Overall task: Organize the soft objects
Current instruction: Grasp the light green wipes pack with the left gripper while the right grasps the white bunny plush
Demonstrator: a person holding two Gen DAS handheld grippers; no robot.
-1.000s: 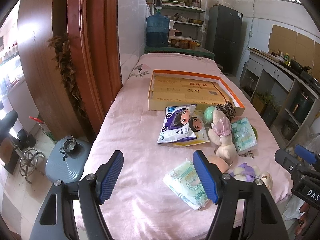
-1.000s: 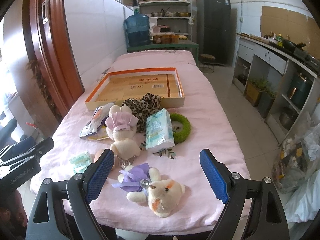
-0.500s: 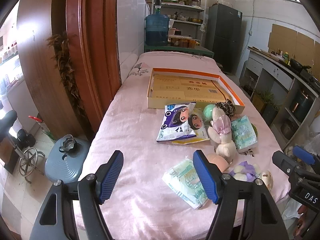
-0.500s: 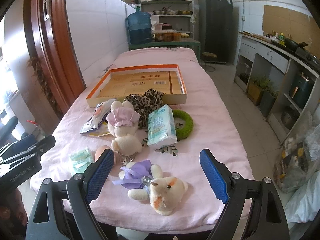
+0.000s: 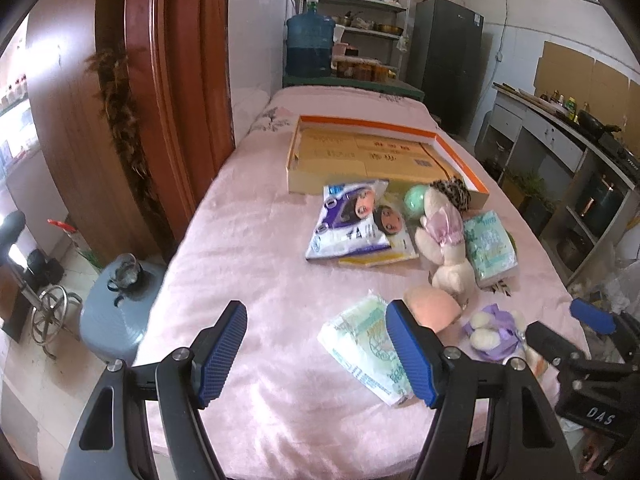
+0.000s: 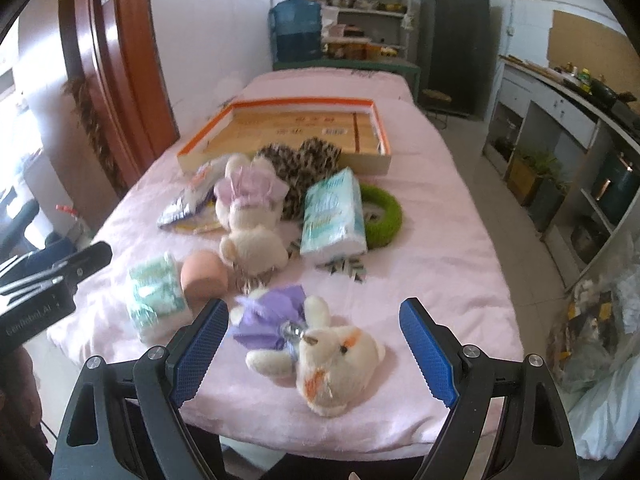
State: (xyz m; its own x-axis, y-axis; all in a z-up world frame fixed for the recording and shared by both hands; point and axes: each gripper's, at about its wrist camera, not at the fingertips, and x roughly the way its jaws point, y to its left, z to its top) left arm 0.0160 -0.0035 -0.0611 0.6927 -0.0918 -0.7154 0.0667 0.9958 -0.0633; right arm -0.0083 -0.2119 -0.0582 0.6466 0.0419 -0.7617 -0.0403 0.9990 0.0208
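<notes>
Plush toys: two cream bunnies lay loose on the table; the purple-bowed bunny [image 6: 320, 344] was nearest the right gripper, and the pink-capped bunny [image 6: 248, 224] sat farther back.
Other soft things: a near tissue pack [image 5: 368, 344], a peach round cushion-like piece [image 6: 204, 276] touching it, a second tissue pack [image 6: 334, 216], a fuzzy green ring [image 6: 384, 216], a leopard-print fabric piece [image 6: 304, 168] and glossy printed packets [image 5: 356, 220] lay clustered together.
Box: the shallow cardboard tray with orange rim [image 6: 280, 101] stood behind the cluster, apparently with nothing soft in it.
Progress: judging by that, the sorting had not begun; every item was left to move.
Right gripper [image 6: 314, 350]: jaws spread wide, gripping nothing, poised over the purple-bowed bunny.
Left gripper [image 5: 316, 354]: jaws equally wide, holding nothing, above bare cloth just beside the near tissue pack.
Surface: a pink fleecy cover [image 5: 248, 240], slightly rumpled.
Textures: plush should squash under the ribbed blue pads; the film-wrapped packs looked slippery.
</notes>
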